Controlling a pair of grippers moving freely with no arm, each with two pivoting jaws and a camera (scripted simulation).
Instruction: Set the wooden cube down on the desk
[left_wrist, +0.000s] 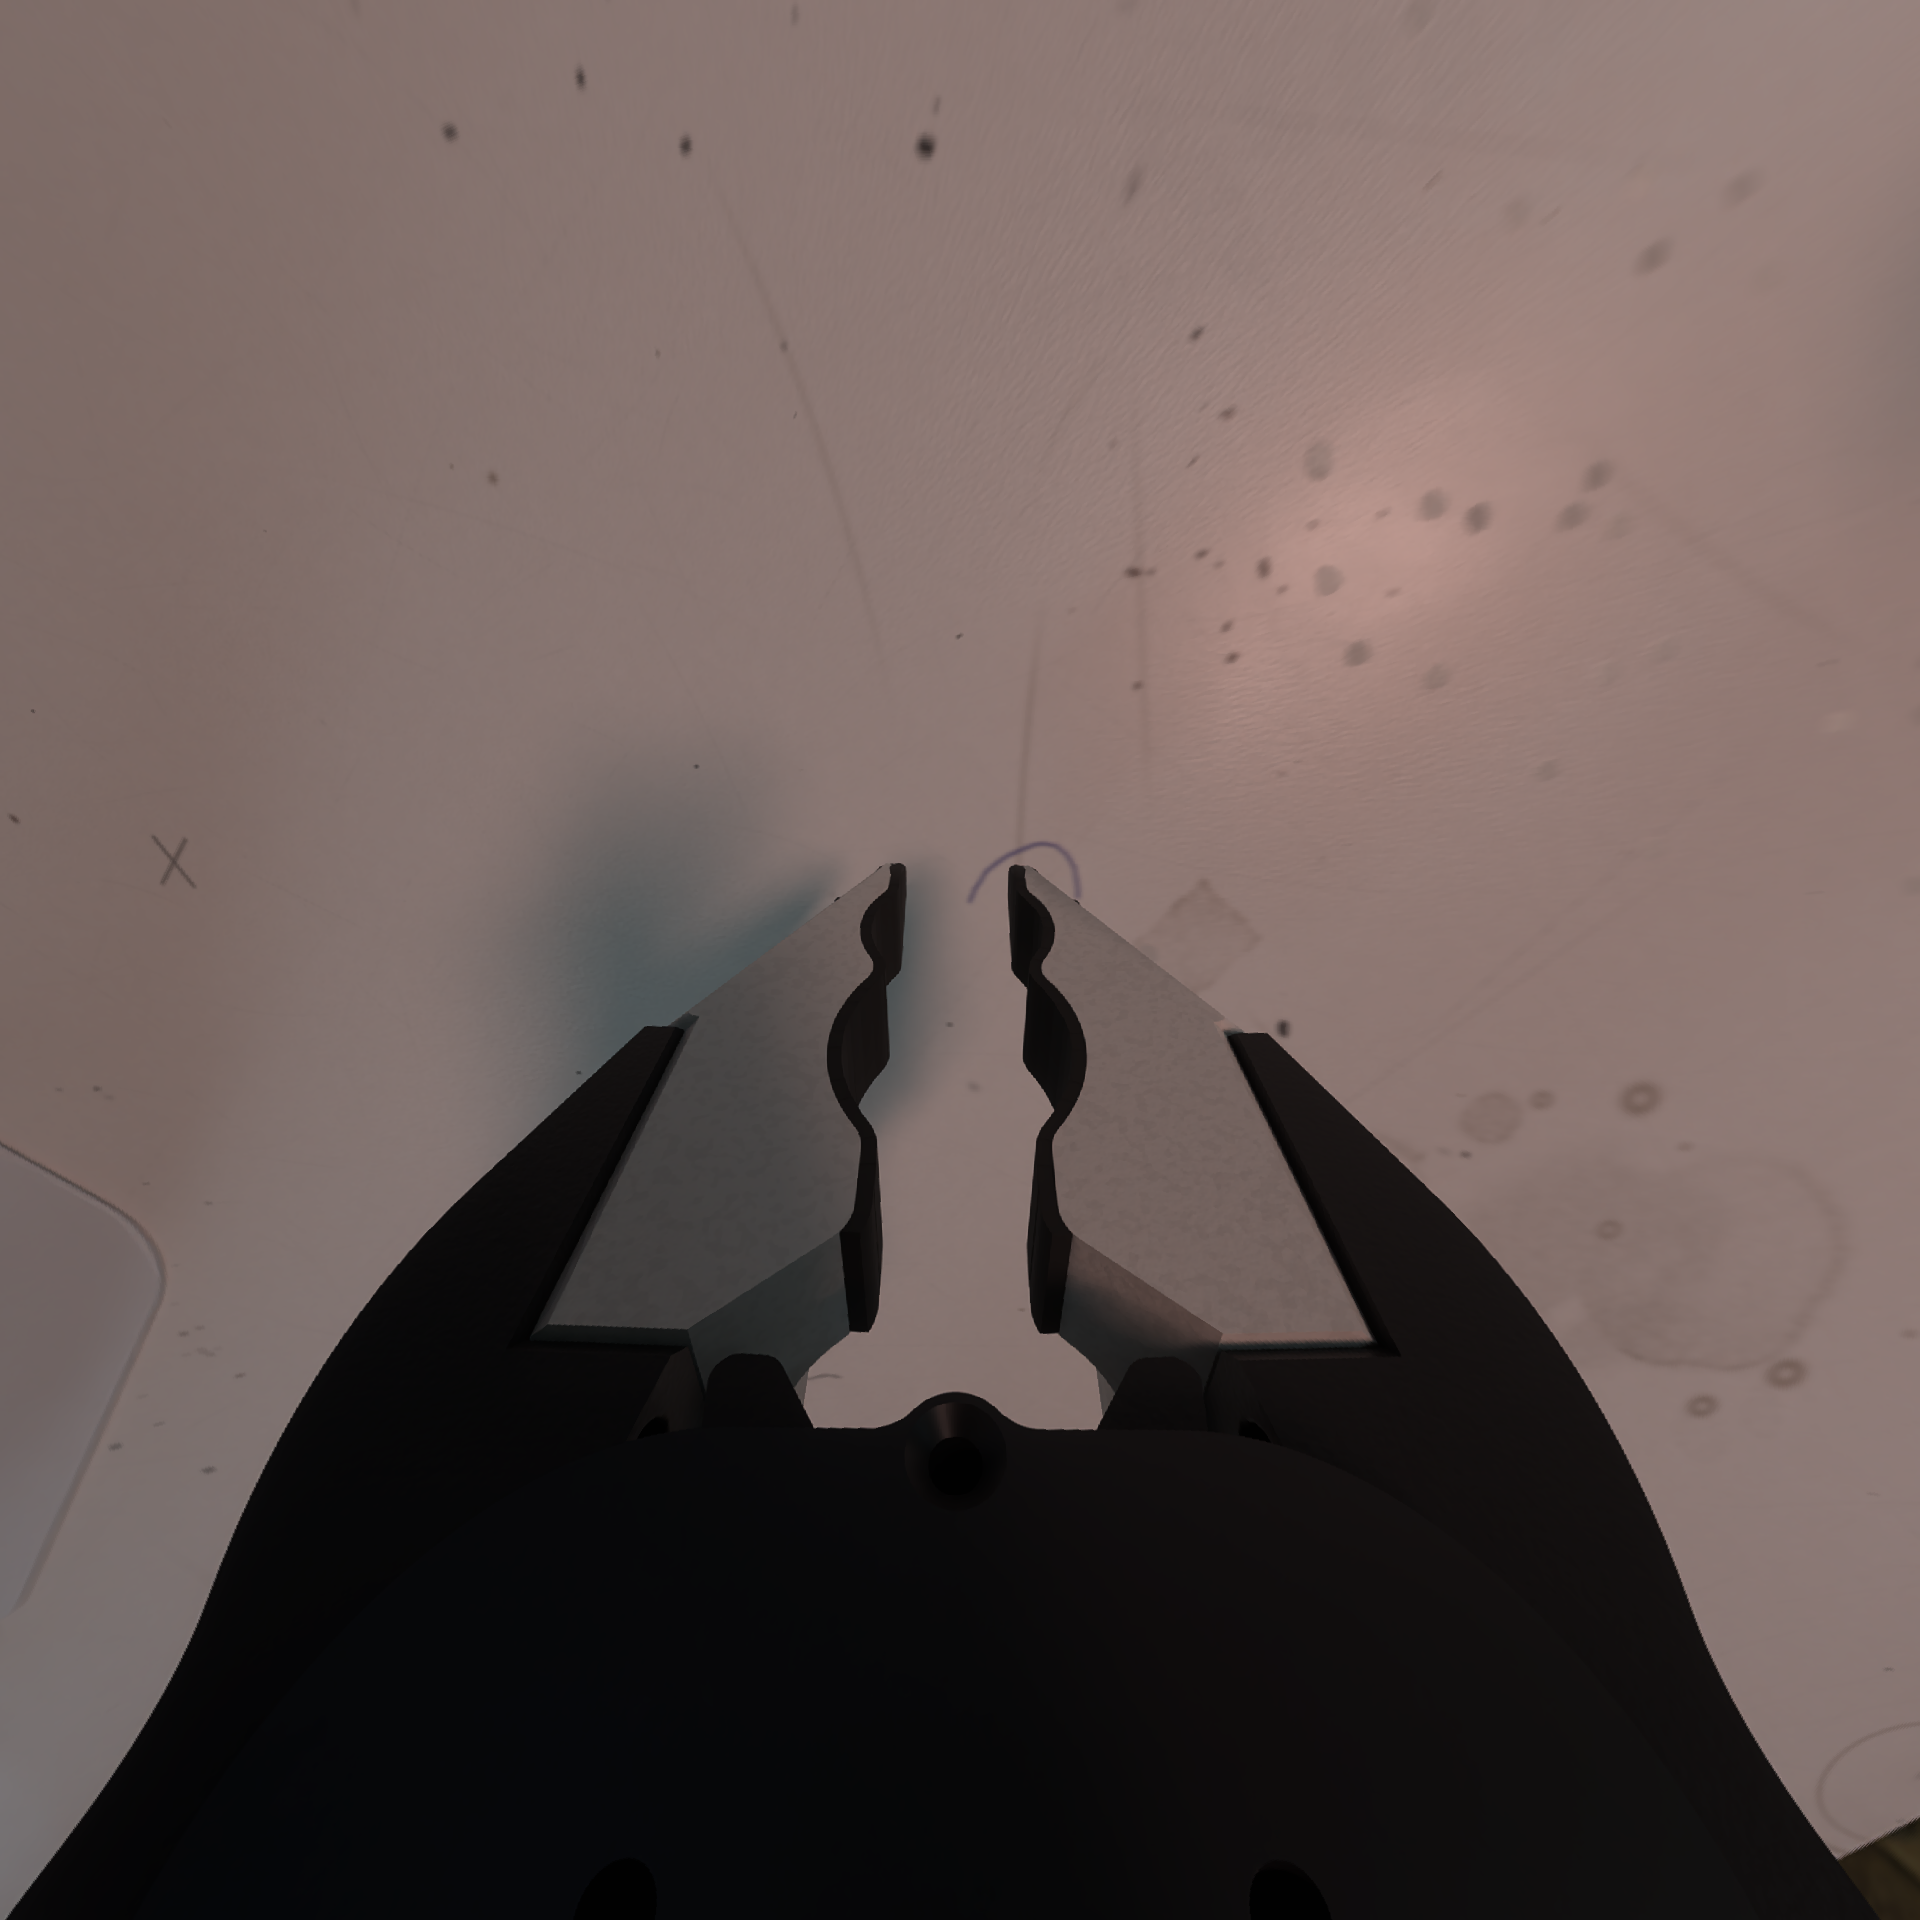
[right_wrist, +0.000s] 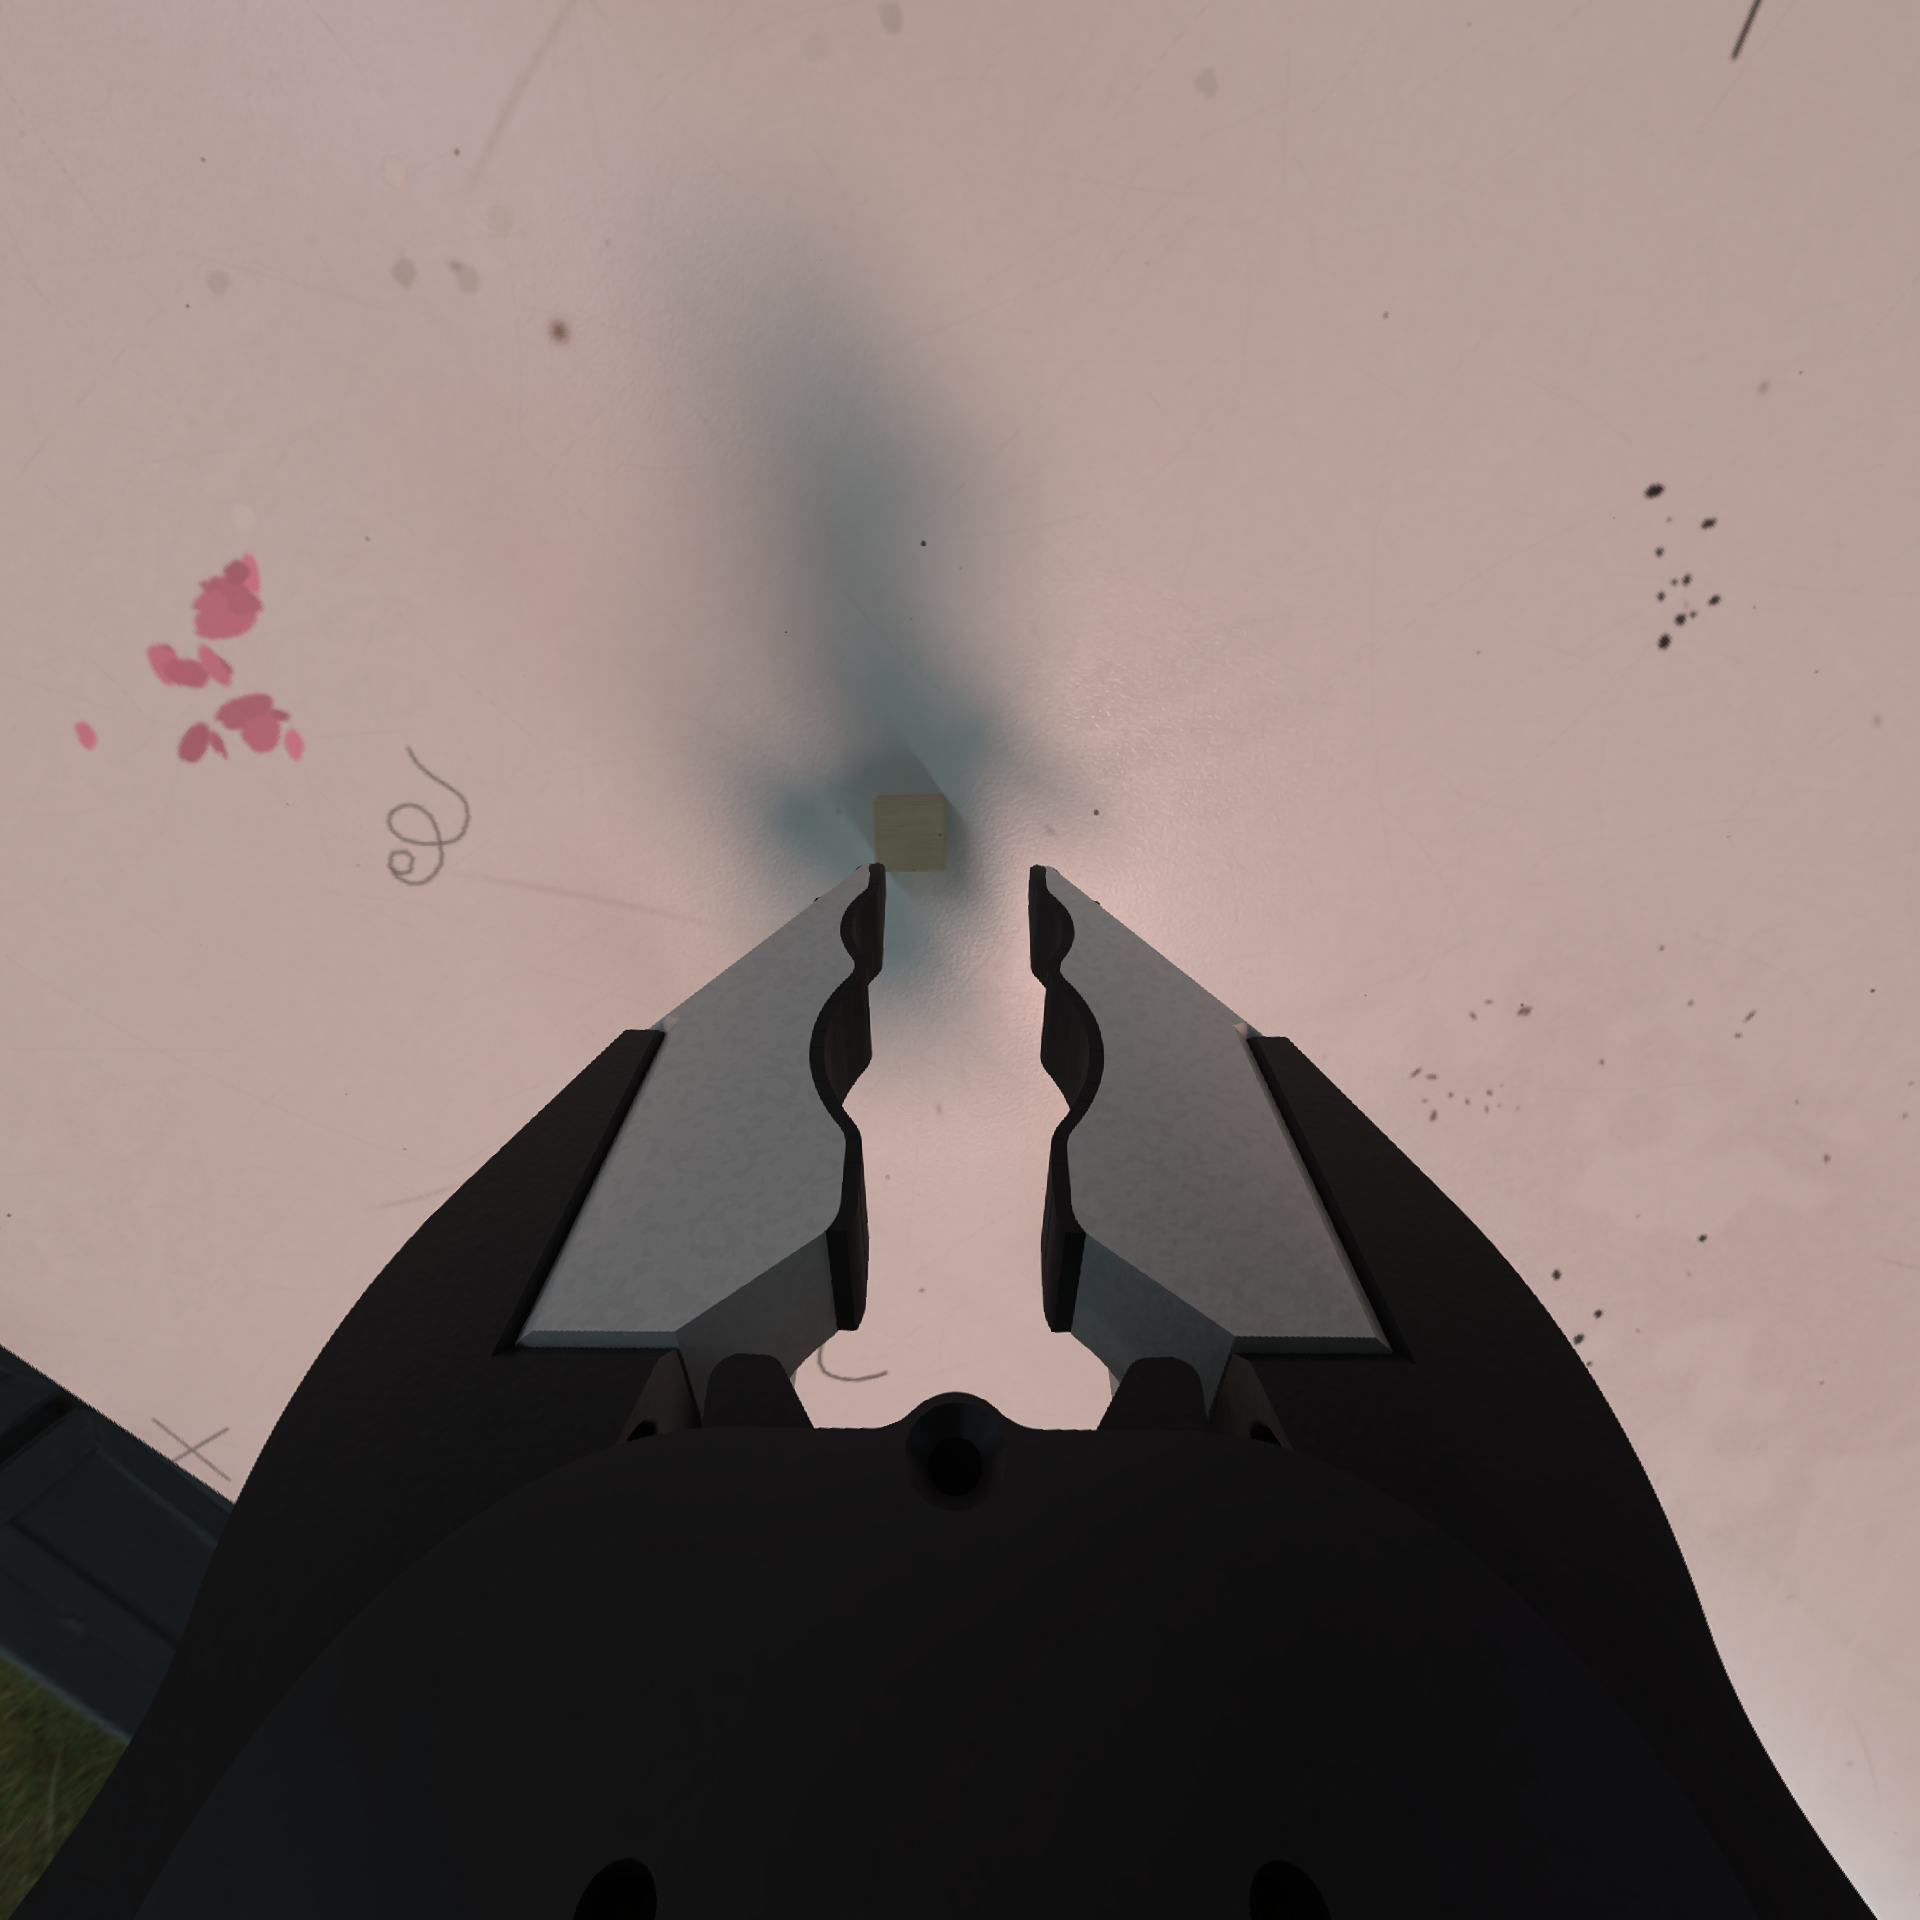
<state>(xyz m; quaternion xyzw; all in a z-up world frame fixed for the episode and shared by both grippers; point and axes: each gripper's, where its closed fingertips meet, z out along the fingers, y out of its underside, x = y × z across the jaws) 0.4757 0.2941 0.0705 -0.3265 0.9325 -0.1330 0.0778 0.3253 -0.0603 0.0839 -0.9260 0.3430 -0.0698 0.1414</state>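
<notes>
Item: wooden cube, quantity one. Small, pale, square-faced. It lies on the worktop, just beyond the tips of the right gripper and slightly toward its left finger, not between the fingers. A dark soft shadow spreads around and past it. It appears to rest flat on the surface, apart from both fingers; by that judgement the set-down is likely complete, or the cube is yet to be picked up. The views alone do not settle which.

Item: right gripper, quantity one. Two metal fingers with dark scalloped inner pads, spread apart and empty. Pointed down at the worktop, presumably so the cube stays centred ahead of it.

Item: left gripper, quantity one. Two fingers, parted by a narrower gap, grasping nothing. It hangs over a bare stretch of worktop; no cube shows in its view, so it seems to stand idle.

Item: worktop, quantity one. Pale, scuffed, speckled with dark spots.

Marks on it: one cluster of pink blotches; one pencil squiggle; one small cross mark in the left view and one in the right, possibly the same.

Item: translucent sheet, quantity one, at the left view's edge.
</notes>
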